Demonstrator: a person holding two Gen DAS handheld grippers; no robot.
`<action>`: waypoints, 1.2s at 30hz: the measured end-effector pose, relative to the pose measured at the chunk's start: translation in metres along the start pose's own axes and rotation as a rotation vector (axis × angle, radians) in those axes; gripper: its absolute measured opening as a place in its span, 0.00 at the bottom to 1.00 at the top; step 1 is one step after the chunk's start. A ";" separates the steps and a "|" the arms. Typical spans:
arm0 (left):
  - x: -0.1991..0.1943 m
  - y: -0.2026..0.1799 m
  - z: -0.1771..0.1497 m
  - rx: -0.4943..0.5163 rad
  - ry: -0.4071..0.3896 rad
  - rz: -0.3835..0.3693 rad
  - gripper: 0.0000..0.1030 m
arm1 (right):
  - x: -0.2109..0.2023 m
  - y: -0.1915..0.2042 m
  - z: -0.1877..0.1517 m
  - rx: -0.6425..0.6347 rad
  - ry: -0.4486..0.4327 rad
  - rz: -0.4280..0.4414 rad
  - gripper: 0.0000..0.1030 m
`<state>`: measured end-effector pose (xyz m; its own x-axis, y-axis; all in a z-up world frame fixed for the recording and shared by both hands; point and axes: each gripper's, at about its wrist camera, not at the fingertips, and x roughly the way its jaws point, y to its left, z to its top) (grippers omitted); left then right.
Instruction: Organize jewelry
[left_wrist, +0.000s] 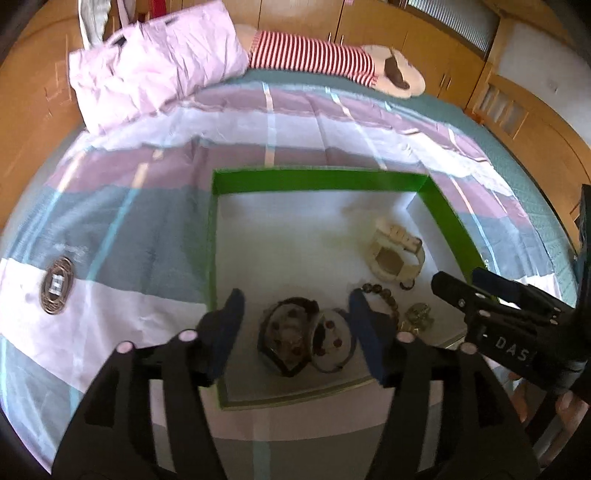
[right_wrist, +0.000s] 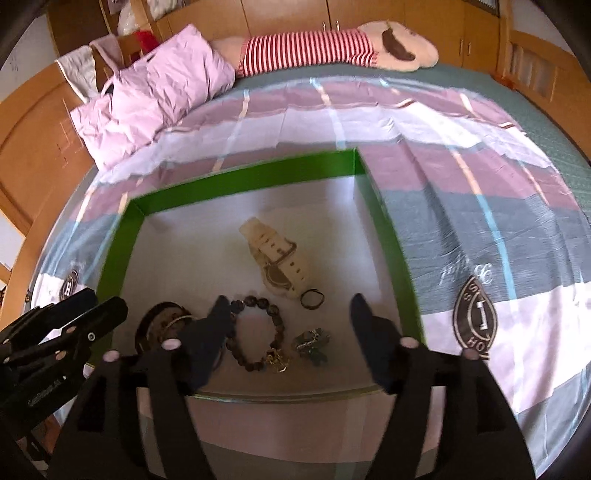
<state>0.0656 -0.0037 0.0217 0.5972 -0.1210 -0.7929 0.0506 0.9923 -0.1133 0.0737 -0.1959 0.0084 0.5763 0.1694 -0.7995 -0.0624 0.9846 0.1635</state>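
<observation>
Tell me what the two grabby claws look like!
Both are black plastic. The left gripper and right gripper each have two dark blue finger pads and small round pinkish-white dots on the knuckles. White lettering is printed on the side of the right one.

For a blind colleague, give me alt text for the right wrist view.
The open right gripper hovers over a green-walled box on a striped bedspread, holding a cream wristwatch, dark beaded bracelet and small dark ring.
</observation>
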 end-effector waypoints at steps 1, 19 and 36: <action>-0.005 -0.002 -0.001 0.004 -0.015 0.023 0.79 | -0.003 0.000 0.000 0.001 -0.011 -0.011 0.80; -0.016 0.003 -0.023 -0.008 0.072 0.085 0.98 | -0.004 0.019 -0.013 -0.093 -0.006 -0.119 0.97; -0.016 -0.001 -0.023 0.014 0.068 0.107 0.98 | 0.000 0.021 -0.015 -0.090 0.005 -0.130 0.97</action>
<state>0.0376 -0.0030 0.0213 0.5441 -0.0158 -0.8389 0.0008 0.9998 -0.0183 0.0605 -0.1740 0.0031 0.5800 0.0398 -0.8136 -0.0603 0.9982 0.0059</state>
